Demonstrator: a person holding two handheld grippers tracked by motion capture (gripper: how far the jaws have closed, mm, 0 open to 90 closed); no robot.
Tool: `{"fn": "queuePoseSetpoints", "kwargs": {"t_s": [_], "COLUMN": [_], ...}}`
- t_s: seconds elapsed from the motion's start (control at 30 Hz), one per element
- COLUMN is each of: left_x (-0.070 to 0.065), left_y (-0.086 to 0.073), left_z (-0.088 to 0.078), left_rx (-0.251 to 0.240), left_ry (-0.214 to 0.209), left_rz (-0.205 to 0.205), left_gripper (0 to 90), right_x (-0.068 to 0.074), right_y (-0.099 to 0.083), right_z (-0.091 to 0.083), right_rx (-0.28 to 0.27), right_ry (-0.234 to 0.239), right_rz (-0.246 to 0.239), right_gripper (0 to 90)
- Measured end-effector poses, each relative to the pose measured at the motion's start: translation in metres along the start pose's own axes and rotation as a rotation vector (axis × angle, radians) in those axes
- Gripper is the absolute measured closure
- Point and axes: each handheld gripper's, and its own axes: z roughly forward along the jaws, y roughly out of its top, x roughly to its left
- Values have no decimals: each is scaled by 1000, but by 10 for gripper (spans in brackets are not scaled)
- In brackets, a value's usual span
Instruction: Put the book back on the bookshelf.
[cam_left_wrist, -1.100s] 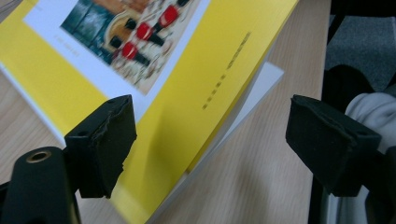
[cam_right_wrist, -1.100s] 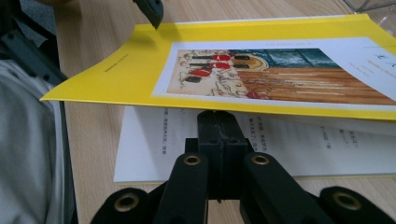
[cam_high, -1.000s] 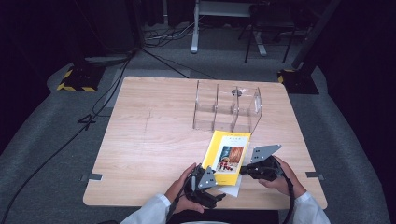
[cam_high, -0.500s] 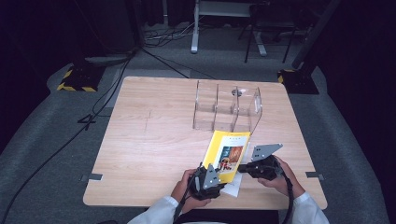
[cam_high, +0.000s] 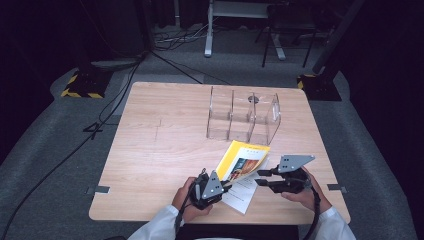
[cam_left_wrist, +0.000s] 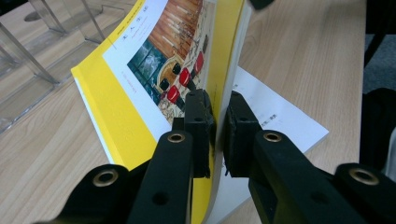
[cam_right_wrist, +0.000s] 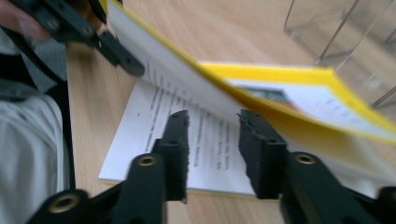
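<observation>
high view: yellow-covered paperback book (cam_high: 244, 159) near table's front edge, cover now lifted higher than a second ago. left gripper view: left gripper (cam_left_wrist: 217, 122) pinching cover. right gripper view: right gripper (cam_right_wrist: 212, 144) jaws spread over exposed page; opening seems underway.

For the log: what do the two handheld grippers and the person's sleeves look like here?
Both grippers are black. The left gripper and right gripper each carry a grey three-cornered plate with small holes. Their jaws are flat black bars with brass-ringed rivets and blocky pads. A black cable trails from the right one. The sleeves are white.
</observation>
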Motion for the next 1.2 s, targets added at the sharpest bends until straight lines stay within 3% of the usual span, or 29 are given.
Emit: {"fn": "queuePoseSetpoints", "kwargs": {"t_s": [0.07,0.27,0.47,0.57,0.8,0.97,1.2], "left_x": [3,9,15,18,28,36,45], "left_y": [-2,-11,-15,-17,-24,-32,-41], "left_z": [-3,-11,-17,-20,-29,-41,-51], "left_rx": [10,45,52,66,65,52,52], "left_ry": [-13,-28,-42,-49,-41,-19,-8], "left_rz": [4,0,-13,-5,-6,-20,-43], "left_gripper": [819,812,800,791,782,778,762], "right_x": [0,1,0,2,8,7,-4], "right_y": [3,13,23,28,31,26,16], "right_z": [-6,-16,-8,4,29,43,55], "right_rx": [-42,-95,-124,-95,-20,31,88], "right_ry": [-10,-73,-88,-87,-26,-7,-45], "right_rz": [2,-39,-78,-119,-178,-182,-159], "right_gripper": [523,416,360,343,348,349,365]}}
